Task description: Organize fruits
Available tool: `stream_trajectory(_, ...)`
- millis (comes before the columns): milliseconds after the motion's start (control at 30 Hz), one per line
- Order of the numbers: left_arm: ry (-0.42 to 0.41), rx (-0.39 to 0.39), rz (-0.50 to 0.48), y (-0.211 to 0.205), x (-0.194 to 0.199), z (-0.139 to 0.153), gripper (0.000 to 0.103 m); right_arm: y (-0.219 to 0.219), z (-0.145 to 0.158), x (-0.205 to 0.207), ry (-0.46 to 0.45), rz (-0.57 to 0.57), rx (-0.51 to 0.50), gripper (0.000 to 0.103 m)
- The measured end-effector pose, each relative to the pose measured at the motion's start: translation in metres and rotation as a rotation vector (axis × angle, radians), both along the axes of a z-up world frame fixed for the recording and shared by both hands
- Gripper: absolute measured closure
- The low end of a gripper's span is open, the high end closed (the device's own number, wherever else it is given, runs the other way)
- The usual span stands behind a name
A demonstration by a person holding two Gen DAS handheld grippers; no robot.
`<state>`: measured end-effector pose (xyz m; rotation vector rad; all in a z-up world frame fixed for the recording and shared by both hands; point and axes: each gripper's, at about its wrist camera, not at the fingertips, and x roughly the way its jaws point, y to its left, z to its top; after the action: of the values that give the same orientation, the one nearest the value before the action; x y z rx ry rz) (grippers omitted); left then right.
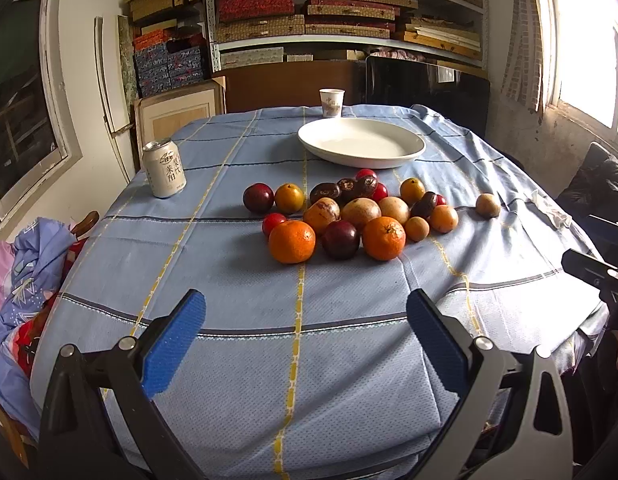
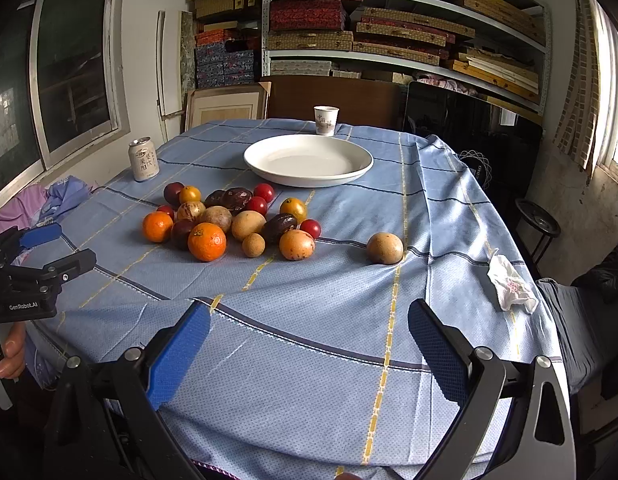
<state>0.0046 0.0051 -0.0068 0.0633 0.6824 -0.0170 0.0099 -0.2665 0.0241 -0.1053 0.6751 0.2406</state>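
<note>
Not yet begun: plate [image 1: 361,142] ahead of both tools bare, fruit [image 1: 349,216] heaped short of it on bench [image 1: 229,360]. Left tool [image 1: 305,344] and right tool [image 2: 309,352] gaping wide, holding nothing.

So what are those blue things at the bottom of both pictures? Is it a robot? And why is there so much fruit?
No robot here. A person holds a grabbing tool in each hand, and each tool has its own camera looking out along two blue fingers.

One picture looks out from the left gripper, the other from the right gripper. Both are wide open and hold nothing. In the right camera's picture you can also see the left tool at the left edge.

On the blue checked tablecloth lies a pile of fruit: oranges, dark plums, little red ones and brownish ones. One brown fruit sits apart. Behind them stand an empty white plate, a paper cup and a drink can. The fruit has yet to be sorted.
</note>
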Motion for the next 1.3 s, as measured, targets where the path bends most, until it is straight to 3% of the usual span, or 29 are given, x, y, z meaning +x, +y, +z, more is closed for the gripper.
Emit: stream_trajectory(1300, 0.011, 0.004, -0.002, -0.0005, -0.0002, -0.0048, 0.004, 0.0029, -0.0058, -0.0019, 0.012, 0.004, 0.000, 0.003)
